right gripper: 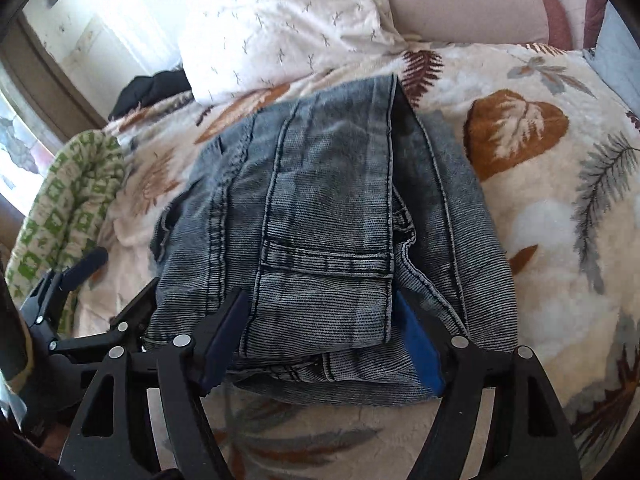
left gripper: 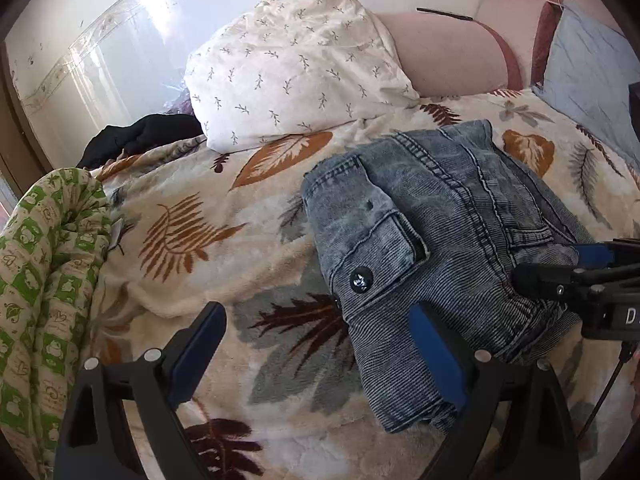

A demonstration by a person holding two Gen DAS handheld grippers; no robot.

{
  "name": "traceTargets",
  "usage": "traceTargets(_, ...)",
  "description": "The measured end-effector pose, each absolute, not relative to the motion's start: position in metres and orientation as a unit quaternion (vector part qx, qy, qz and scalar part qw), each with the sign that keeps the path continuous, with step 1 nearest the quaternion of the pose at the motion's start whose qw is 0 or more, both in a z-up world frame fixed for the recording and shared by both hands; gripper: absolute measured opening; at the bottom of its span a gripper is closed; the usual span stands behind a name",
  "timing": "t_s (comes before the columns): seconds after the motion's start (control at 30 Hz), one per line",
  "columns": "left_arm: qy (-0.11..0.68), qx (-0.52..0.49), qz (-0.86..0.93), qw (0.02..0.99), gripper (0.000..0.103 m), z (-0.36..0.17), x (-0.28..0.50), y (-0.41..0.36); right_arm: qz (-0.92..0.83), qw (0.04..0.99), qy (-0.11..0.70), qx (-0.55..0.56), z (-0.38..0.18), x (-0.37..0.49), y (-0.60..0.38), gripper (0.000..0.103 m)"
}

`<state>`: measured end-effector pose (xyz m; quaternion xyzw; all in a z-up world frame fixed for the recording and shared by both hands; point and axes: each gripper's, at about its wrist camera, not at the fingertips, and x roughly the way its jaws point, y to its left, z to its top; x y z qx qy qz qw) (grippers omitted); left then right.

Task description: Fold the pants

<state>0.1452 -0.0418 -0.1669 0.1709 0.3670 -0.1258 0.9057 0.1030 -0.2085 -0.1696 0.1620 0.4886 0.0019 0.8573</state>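
The grey-blue denim pants (left gripper: 432, 240) lie folded into a compact bundle on the leaf-print blanket (left gripper: 192, 240). My left gripper (left gripper: 320, 340) is open, its right finger at the bundle's near left corner, its left finger over bare blanket. In the right wrist view the pants (right gripper: 320, 220) fill the middle. My right gripper (right gripper: 324, 332) is open with the near edge of the folded pants between its blue pads, which do not pinch it. The right gripper also shows in the left wrist view (left gripper: 576, 276), at the bundle's right side. The left gripper shows at the left of the right wrist view (right gripper: 64, 280).
A white leaf-print pillow (left gripper: 292, 68) lies behind the pants. A green patterned quilt (left gripper: 44, 280) is rolled at the left edge. A black garment (left gripper: 136, 140) lies by the wall. A pink headboard cushion (left gripper: 448, 52) and a light blue pillow (left gripper: 592, 68) are at the back right.
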Motion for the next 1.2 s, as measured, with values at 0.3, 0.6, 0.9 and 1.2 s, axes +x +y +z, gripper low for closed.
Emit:
traceTargets(0.3, 0.387, 0.158, -0.122, 0.900, 0.103, -0.186, 0.161, -0.043, 0.007, 0.852, 0.501, 0.153, -0.179, 0.108, -0.209, 0.077)
traceTargets(0.6, 0.348, 0.111, -0.099, 0.926, 0.102, -0.138, 0.124, 0.000, 0.017, 0.868, 0.459, 0.189, -0.146, 0.086, -0.220, 0.078)
traceTargets(0.9, 0.254, 0.055, -0.036, 0.965, 0.103, -0.059, 0.027, 0.045, 0.027, 0.946, 0.276, 0.167, -0.058, -0.003, -0.202, 0.083)
traceTargets(1.2, 0.221, 0.075, -0.043, 0.971, 0.103, -0.016, -0.016, 0.040, 0.031, 0.974, 0.197, 0.108, -0.010, -0.078, -0.161, 0.088)
